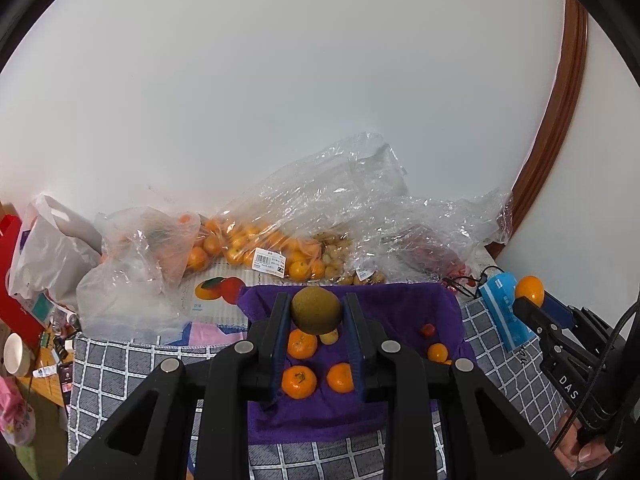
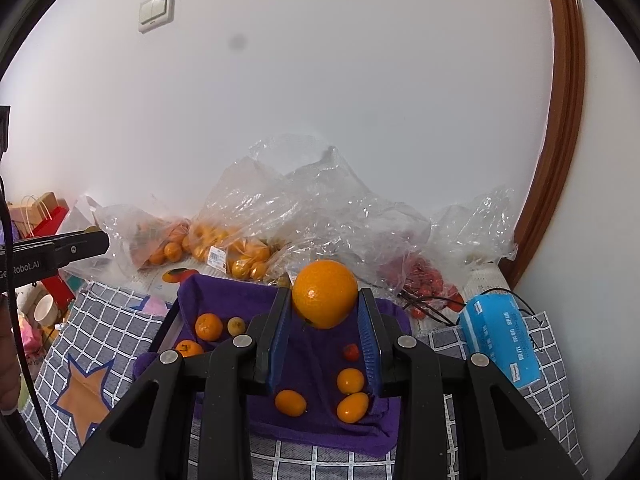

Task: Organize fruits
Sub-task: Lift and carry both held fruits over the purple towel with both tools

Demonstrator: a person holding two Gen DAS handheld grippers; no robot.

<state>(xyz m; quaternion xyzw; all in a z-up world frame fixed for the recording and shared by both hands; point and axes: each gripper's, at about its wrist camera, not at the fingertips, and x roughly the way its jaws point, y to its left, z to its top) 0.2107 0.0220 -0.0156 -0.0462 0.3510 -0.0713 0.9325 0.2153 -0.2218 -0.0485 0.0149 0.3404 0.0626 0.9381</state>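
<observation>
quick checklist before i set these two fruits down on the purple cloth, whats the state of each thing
1. Left gripper holds the brown-green fruit between both fingers: ok.
2. Right gripper holds the orange between both fingers: ok.
3. Both fruits held above the purple cloth: ok.
4. Bare cloth for a drop spot: ok, bare at the near edge.
5. Small fruits, e.g. a mandarin, under the left gripper: not ok, steer aside.
6. Grip firmness: cannot tell.

Right gripper (image 2: 325, 312) jaws clamp orange (image 2: 325, 294) above purple cloth (image 2: 320, 360).
</observation>
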